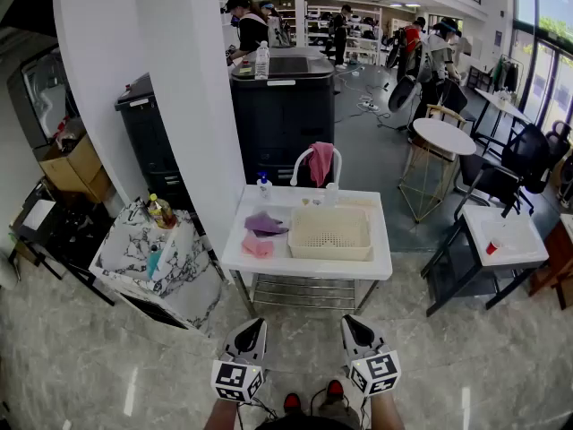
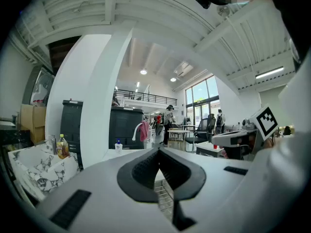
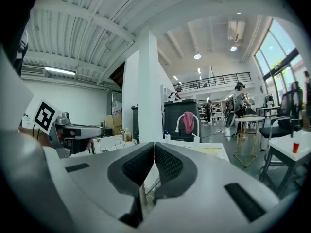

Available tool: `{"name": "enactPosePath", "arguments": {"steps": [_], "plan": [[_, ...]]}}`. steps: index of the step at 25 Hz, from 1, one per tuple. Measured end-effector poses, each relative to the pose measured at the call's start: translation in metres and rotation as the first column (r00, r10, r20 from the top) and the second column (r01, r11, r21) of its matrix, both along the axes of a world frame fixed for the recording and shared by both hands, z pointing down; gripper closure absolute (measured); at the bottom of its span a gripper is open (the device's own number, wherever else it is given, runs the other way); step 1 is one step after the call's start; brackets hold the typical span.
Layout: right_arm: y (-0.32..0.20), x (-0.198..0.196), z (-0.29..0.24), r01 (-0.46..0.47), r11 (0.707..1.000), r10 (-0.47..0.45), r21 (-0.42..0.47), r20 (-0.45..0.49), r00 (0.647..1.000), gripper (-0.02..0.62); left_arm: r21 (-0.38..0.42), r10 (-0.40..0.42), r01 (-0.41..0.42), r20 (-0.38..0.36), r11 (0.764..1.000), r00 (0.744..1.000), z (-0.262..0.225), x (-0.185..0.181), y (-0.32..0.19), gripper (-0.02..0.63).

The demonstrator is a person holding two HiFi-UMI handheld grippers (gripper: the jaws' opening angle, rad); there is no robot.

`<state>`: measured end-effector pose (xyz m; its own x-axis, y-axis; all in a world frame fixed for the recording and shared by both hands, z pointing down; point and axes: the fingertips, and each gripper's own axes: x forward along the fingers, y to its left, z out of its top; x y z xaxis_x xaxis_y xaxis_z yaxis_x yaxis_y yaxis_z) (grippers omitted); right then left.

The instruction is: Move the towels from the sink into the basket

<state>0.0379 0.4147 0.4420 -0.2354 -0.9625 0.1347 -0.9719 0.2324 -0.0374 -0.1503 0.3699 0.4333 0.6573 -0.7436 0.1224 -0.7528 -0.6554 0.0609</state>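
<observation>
Head view has me standing back from the white sink [image 1: 304, 265], so the task is at its very start: no towel has gone into the basket [image 1: 329, 231], which sits empty in the sink's right half.

My left tool [image 1: 253, 328] and right tool [image 1: 351, 326] hang low in front of me, well short of the basket and pointing roughly level towards it. Left gripper view and right gripper view each show the ribbed pads pressed together at the tips with nothing between them, so both tools are closed and empty.

Two towels lie crumpled in the sink just left of the basket. The purple towel [image 1: 262, 223] is level with the basket's far half, and the pink towel [image 1: 257, 247] is nearer me, level with its near half; the two look to be touching or nearly so. A third, deeper pink towel [image 1: 320, 162] hangs over the curved faucet [image 1: 304, 159] behind the basket. They all look soft and limp, likely to sag and trail when lifted.

I judge that the next move is to walk up to the sink, open one tool wide, bring it down over a raised fold of the pink towel, and pinch enough cloth that none drags as it swings right over the basket's rim.
</observation>
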Motion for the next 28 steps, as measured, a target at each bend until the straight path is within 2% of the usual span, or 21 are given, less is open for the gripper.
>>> {"name": "enactPosePath", "arguments": {"steps": [11,28], "plan": [[-0.010,-0.013,-0.001,0.006,1.000,-0.006,-0.013,0.004,1.000,0.565,-0.002,-0.008,0.008,-0.008,1.000,1.000,0.000,-0.013,-0.005,0.603],[-0.064,-0.067,0.010,0.121,0.992,-0.121,-0.040,-0.010,0.993,0.565,0.021,-0.098,0.098,0.020,0.995,0.995,0.004,-0.057,-0.041,0.603]]}}
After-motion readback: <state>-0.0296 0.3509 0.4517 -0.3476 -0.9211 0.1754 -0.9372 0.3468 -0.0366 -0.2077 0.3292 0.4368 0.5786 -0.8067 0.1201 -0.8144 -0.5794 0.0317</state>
